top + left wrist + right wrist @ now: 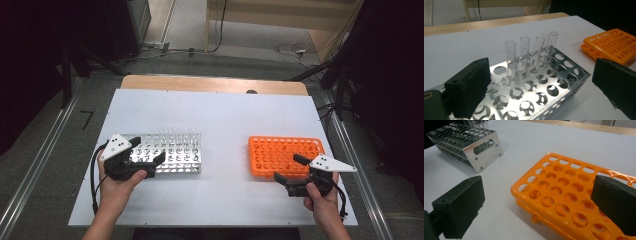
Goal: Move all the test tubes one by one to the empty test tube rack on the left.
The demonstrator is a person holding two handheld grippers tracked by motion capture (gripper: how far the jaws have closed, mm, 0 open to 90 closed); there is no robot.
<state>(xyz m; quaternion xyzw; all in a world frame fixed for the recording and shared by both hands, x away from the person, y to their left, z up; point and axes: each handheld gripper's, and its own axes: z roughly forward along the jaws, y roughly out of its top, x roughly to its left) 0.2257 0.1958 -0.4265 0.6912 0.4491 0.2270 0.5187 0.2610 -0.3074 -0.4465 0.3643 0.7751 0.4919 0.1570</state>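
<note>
White flat bench [215,200] top, largest thing here, carries both racks on its near half. Orange plastic tube rack [286,155], every hole vacant, sits toward the right edge. Shiny perforated metal tube rack [172,154] sits left of centre, well apart from the orange one, probably so each hand works its own side. Row of clear glass test tubes [531,51] stands upright along the metal rack's far row, toward the bench's back edge; near rows are bare holes. Left gripper [148,151] hovers over the metal rack's near-left corner, jaws spread wide, nothing between them; in the left gripper view they frame the tube row, so it looks lined up for a reach at a tube, not a grasp yet. Right gripper [290,167] hangs at the orange rack's near edge, jaws apart and holding nothing, likely parked to steady or wait at the receiving rack. Tubes untouched by either gripper.
</note>
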